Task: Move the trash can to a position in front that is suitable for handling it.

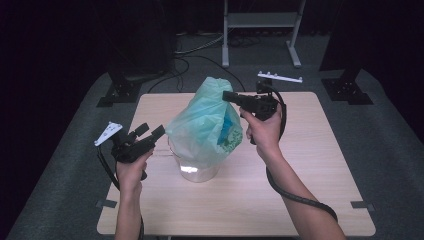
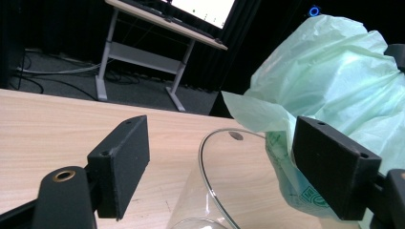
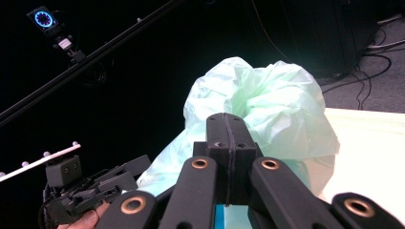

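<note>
right gripper (image 1: 226, 95) jaws pressed together at the top of one pale green plastic bag (image 1: 207, 122), crumpled and translucent, draped over one clear glass jar (image 1: 197, 171) mid-bench (image 1: 310, 190). left gripper (image 1: 152, 132) jaws apart beside the bag; its view shows the jar's bare rim (image 2: 210, 157).

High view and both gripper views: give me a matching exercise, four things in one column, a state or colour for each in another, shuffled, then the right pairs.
Things:
1. left tongs
2. right tongs
3. plastic bag
4. glass container

States or colours:
A. clear, standing on the table
B. pale green, crumpled
C. open, either side of the glass rim
D. shut, up by the bag's top

Pairs: 1-C, 2-D, 3-B, 4-A
</note>
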A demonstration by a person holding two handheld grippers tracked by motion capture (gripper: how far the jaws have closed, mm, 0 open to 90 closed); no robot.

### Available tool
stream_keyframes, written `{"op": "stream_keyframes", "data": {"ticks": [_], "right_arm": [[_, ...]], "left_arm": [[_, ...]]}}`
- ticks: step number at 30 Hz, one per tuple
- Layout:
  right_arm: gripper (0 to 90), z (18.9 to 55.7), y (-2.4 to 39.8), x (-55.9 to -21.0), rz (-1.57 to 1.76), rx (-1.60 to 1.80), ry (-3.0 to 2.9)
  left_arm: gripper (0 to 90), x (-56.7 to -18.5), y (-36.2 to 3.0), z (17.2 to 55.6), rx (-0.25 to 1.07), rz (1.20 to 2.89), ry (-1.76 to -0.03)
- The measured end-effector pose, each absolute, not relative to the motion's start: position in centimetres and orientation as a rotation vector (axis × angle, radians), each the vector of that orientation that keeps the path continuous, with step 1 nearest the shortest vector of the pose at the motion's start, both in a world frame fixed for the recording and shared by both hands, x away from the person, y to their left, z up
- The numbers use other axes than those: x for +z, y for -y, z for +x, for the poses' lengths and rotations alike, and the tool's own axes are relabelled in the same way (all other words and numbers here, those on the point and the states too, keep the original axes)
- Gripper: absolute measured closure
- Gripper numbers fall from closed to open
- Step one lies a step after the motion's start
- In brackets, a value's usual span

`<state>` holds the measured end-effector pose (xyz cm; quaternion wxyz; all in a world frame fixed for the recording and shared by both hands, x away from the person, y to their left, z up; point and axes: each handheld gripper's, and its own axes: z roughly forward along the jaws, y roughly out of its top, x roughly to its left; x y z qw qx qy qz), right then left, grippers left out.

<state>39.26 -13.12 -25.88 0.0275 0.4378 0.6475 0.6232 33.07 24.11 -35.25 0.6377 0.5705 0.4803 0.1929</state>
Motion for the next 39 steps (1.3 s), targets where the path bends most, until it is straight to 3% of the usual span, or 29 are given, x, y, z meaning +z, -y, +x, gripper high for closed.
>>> {"op": "stream_keyframes", "data": {"ticks": [37,39], "right_arm": [[90.0,38.5,18.6,-24.1,1.392,1.911,-1.859],[90.0,38.4,19.0,-23.9,1.39,1.906,-1.848]], "left_arm": [[16.8,-35.3,-23.3,33.2,0.407,1.325,-1.078],[12.1,-35.3,-23.3,33.3,0.412,1.327,-1.096]]}}
